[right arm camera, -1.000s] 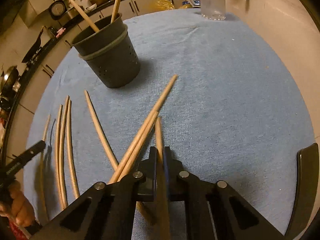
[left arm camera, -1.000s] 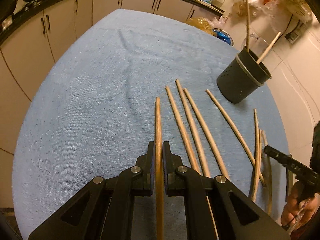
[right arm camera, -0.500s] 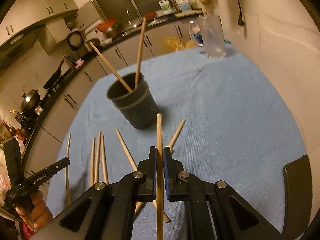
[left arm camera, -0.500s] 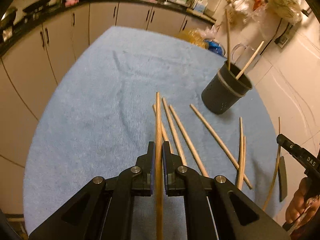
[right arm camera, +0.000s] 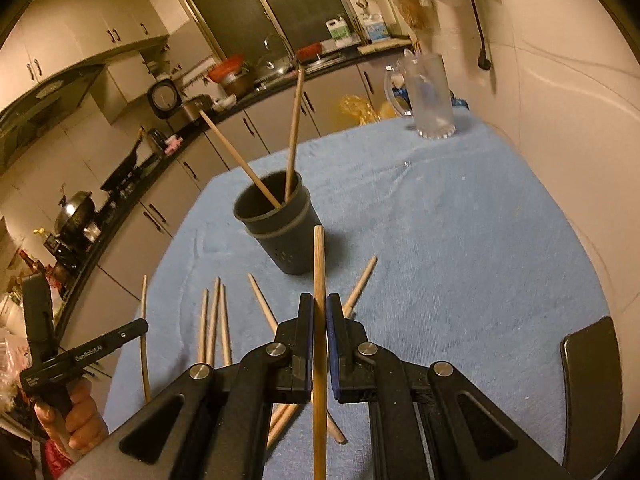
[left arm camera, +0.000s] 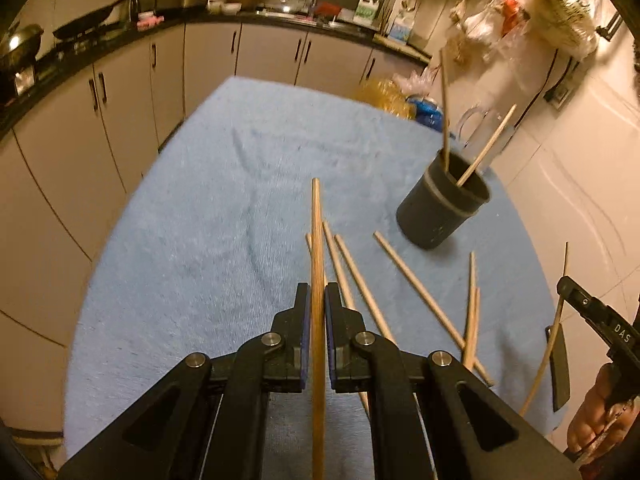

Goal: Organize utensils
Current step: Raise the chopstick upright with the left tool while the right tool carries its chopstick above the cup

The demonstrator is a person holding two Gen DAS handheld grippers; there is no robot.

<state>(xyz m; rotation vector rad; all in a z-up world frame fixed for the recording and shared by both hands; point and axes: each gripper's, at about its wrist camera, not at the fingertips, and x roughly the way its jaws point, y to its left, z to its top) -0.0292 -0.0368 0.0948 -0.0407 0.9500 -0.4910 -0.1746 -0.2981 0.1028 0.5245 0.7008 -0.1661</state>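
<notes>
Grippers both clamp a chopstick. Left gripper (left arm camera: 317,300) is closed on one chopstick (left arm camera: 317,240), lifted above the blue cloth (left arm camera: 200,240). Right gripper (right arm camera: 319,312) is closed on a second chopstick (right arm camera: 319,264), its tip in front of the dark cup (right arm camera: 280,232). Cup stands upright on the cloth with two chopsticks (right arm camera: 294,136) leaning inside. Loose chopsticks (left arm camera: 424,300) lie scattered on the cloth near the cup. Glass mug (right arm camera: 430,96) stands at the far edge.

Both grippers: black angular linkage arms, silver round pivot screws, blue pads lining the fingers (left arm camera: 305,320); white lettering on handle.
</notes>
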